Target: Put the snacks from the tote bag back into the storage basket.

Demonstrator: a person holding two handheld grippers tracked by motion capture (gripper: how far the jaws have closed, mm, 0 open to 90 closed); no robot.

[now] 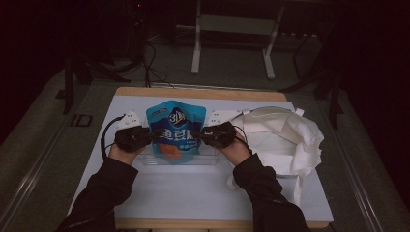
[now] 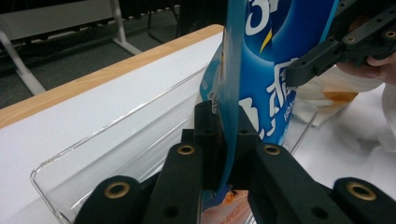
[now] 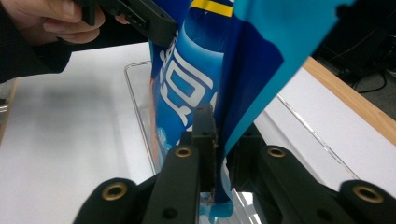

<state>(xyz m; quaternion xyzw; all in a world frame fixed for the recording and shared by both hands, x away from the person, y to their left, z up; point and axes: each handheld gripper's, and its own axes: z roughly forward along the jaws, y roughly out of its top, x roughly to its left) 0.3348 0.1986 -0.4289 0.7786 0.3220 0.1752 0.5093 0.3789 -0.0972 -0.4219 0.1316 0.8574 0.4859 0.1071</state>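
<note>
blue foil pouch [image 1: 175, 129] stands upright at frame centre in the high view, over a clear plastic tray [image 1: 145, 157] on the white bench [image 1: 193, 188]. the left gripper [image 1: 145, 136] has its jaws clamped on the pouch's left edge, the right gripper [image 1: 205, 134] on its right edge. it looks light, pliable and slippery; the flat side seams seem the safest hold. a white cloth bag [image 1: 285, 137] lies at right.

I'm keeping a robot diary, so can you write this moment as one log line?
left gripper: shut on blue snack pouch | right gripper: shut on pouch | pouch: upright over clear plastic tray | white cloth bag: right of tray
</note>
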